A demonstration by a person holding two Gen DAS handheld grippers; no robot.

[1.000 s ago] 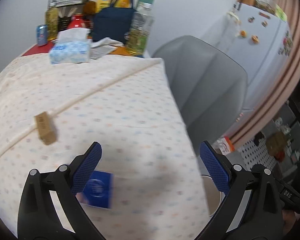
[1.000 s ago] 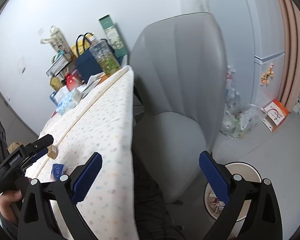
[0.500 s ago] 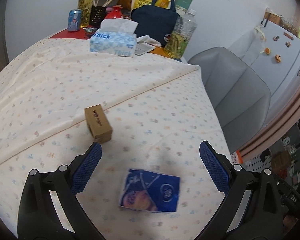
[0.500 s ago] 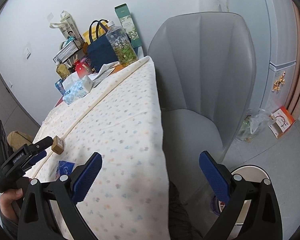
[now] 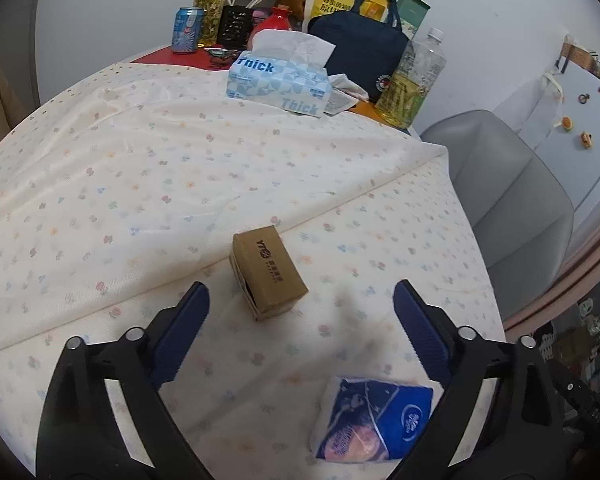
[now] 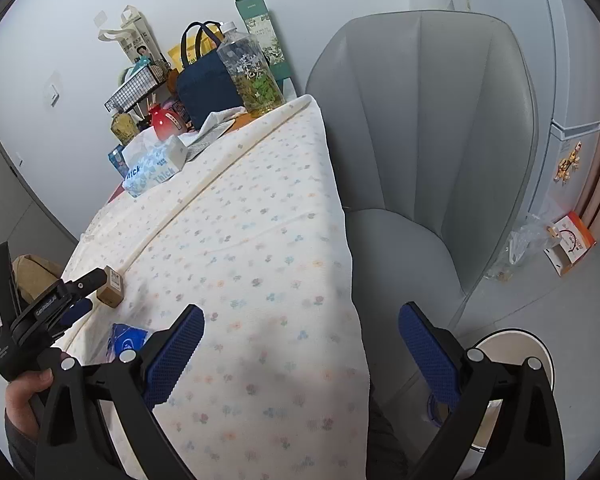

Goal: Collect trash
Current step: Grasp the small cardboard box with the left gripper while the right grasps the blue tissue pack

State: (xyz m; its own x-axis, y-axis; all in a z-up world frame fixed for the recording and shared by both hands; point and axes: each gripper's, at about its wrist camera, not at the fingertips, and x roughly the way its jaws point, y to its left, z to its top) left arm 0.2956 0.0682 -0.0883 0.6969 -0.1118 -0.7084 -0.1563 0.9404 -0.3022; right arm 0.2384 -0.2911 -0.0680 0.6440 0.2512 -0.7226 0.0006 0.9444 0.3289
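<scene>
While the small brown box [image 5: 267,273] sits on the desk [image 5: 140,184], the left tongs [image 5: 300,308] hang just above it, wide open and holding nothing. A second ago the box was far off to the left side of the left view. Half a second ago it was closer. Now it lies between the two blue pads, a bit nearer the left one. So the left tongs have swung over to line up with the box, and it looks like the first trash to be picked up. The blue wrapper [image 5: 374,420] lies close by, near the right pad.

The right tongs [image 6: 300,344] are also wide open and empty. They hang over the near edge of the desk. A white bin [image 6: 528,354] stands on the floor below, beside the grey chair [image 6: 420,140].

The desk has a soft cloth with tiny flowers. At the far end are a tissue box [image 5: 280,80], a dark blue bag [image 5: 360,48] and a bottle [image 5: 412,84].
</scene>
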